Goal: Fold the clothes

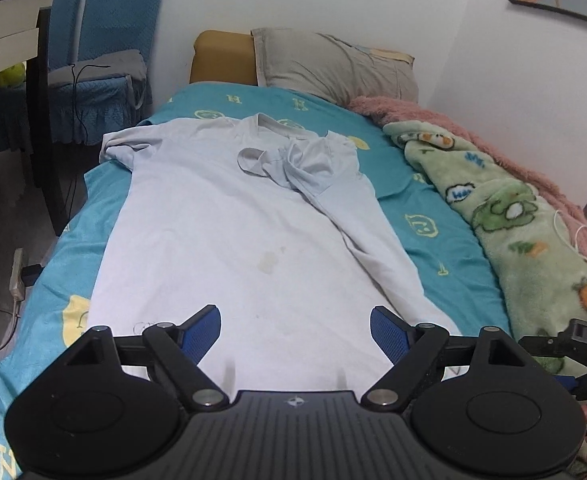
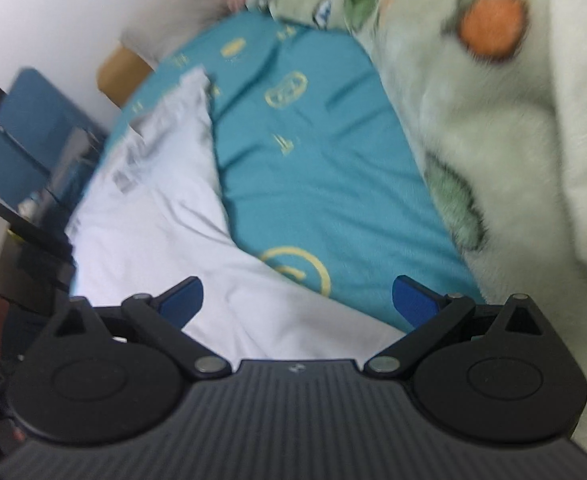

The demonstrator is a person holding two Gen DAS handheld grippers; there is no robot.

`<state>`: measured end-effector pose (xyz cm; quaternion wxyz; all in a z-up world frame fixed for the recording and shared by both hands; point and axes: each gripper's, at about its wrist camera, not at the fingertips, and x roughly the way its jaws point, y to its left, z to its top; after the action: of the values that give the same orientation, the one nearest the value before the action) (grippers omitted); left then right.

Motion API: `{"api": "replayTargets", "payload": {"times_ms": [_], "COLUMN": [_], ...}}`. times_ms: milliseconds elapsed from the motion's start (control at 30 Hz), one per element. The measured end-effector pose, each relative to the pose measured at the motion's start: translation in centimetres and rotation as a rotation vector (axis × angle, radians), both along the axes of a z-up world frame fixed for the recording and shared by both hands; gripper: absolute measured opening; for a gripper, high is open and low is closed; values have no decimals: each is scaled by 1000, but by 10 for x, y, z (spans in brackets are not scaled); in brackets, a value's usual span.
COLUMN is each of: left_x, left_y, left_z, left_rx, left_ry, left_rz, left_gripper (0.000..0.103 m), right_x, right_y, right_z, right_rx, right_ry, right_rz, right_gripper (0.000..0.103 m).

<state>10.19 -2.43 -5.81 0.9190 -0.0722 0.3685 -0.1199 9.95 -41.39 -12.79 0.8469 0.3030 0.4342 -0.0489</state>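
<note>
Shirt (image 1: 229, 240) spread flat on bed (image 1: 425, 216) for folding; left gripper (image 1: 295, 326) and right gripper (image 2: 297, 300) fingers wide apart, empty

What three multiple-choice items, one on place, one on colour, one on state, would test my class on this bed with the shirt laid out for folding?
1. Where does the pale shirt lie?
A. on the chair
B. on the bed sheet
C. on the floor

2. What colour is the sheet?
A. teal
B. red
C. black

3. How is the left gripper?
A. shut on the shirt
B. shut, empty
C. open, empty

Key: 1 B, the shirt is spread flat on the sheet; 2 A, teal with yellow prints; 3 C, its blue pads stand apart above the hem.
</note>
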Motion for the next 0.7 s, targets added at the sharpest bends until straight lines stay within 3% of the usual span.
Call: {"api": "replayTargets", "payload": {"times_ms": [200,333,467,533,700], "left_x": [1,1,2,3,5], "left_y": [2,2,5,8,14], "left_z": [1,2,2,1,0], "left_rx": [-33,-41,-56,-68,-94], "left_ry": [16,13,21,29,47], "left_rz": [4,12,23,34,58], "left_gripper": [84,84,84,84,84], "right_x": [-1,-2,-7,-10,-16], "right_y": [-11,-17,-14,-15,-18], "right_z": [-24,-35,-33,-32,-27], "right_rx": [57,185,254,263,198], "right_ry": [99,110,80,79,105], "right_rz": [-125,-145,-144,-160,-230], "right_gripper": [103,103,90,75,72]}}
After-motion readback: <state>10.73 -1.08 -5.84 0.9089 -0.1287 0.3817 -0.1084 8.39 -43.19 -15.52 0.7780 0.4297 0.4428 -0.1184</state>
